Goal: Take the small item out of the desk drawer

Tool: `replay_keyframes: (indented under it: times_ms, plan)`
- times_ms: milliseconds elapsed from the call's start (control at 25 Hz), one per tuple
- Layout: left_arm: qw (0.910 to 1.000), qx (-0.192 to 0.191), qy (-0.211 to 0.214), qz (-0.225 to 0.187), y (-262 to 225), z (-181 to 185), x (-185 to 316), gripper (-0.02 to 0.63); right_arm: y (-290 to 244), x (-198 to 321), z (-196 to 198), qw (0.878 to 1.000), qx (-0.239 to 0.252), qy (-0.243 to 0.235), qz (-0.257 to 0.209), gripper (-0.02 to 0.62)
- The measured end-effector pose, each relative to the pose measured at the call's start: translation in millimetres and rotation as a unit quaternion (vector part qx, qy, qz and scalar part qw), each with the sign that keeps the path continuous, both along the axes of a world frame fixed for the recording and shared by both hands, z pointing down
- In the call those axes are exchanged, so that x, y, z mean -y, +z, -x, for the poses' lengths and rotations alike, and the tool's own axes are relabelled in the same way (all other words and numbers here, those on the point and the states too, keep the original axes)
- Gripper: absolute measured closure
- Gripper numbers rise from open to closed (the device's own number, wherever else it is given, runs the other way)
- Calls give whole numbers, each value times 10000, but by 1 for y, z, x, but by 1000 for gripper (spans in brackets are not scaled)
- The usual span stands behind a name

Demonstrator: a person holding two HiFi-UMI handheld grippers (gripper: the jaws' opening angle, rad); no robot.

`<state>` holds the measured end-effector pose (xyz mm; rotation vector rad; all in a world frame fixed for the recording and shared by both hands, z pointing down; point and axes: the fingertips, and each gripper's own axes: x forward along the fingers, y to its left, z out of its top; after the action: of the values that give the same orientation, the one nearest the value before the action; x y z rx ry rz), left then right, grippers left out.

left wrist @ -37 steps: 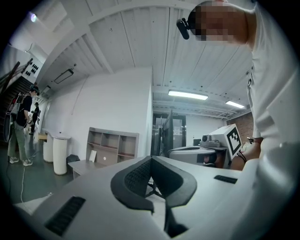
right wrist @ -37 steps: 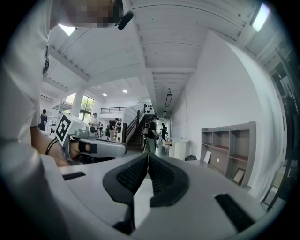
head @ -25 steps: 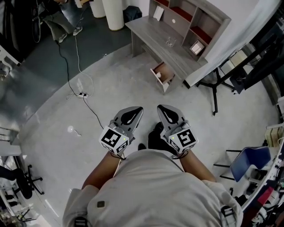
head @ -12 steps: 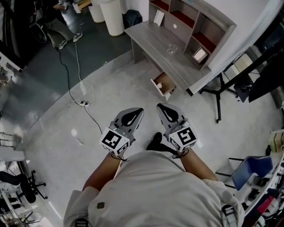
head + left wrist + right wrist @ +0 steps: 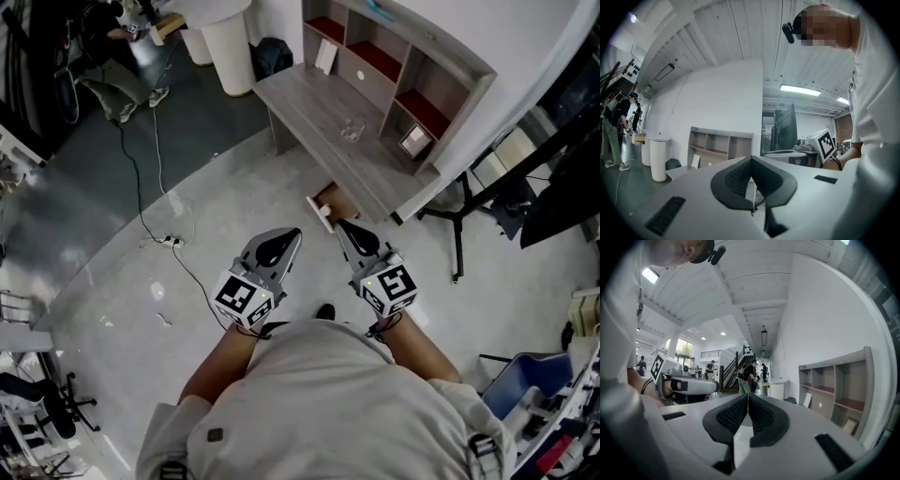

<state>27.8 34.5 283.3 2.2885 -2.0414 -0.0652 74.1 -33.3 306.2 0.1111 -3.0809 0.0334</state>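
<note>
- Small item (image 5: 325, 212): in the head view it is a pale little thing lying at the front end of the open drawer (image 5: 333, 195). The drawer juts out from under the desk (image 5: 309, 103) towards me.
- The drawer stands out already, so I'd call the opening step done. The item lies untouched, so the pick itself is not yet begun.
- In the same view my left gripper (image 5: 295, 232) and right gripper (image 5: 341, 225) sit side by side in front of my chest, both aimed at the desk. The right tip shows just beside the drawer in the picture, but I judge it to be higher than the drawer and apart from it. How far apart I can't tell from here.
- In the left gripper view the jaws are pressed together with nothing between the pads. Past them I see the shelf unit (image 5: 719, 145) and a white bin (image 5: 658, 157). No drawer and no item are in sight.
- In the right gripper view the pads meet as well, so this gripper is closed and empty. The shelf unit is off to the right and there are people far down the hall. The drawer is not in this view either.
- My read is that nearly all the real work is left. I have to get a gripper down to the drawer, spread its jaws, close them on the item and lift it clear.
</note>
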Motion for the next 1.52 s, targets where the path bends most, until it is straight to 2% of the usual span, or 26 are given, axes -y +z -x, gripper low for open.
replay_keyframes:
  times_ms: [480,680,880,1080,1280,1400,1520]
  plan:
    - [9988,-139,459,69,6,10,76,591,15,68,0,9987,-143,454,158,572]
    - [9961,-164,871,39,13,30,105,591,17,90,21,9970,-174,738,147,572]
    - [9920,-228,1237,63,15,70,138,591,18,115,56,9933,-220,1113,196,572]
    - [9816,-228,1885,188,25,107,166,591,25,137,99,9872,-297,1548,243,572]
    - [9715,-340,2335,239,34,150,181,591,37,146,139,9795,-403,1954,293,572]
    - [9625,-355,2675,273,36,166,191,591,42,154,155,9734,-459,2224,310,572]
    - [9499,-378,3091,277,33,177,196,591,44,160,165,9650,-470,2558,343,571]
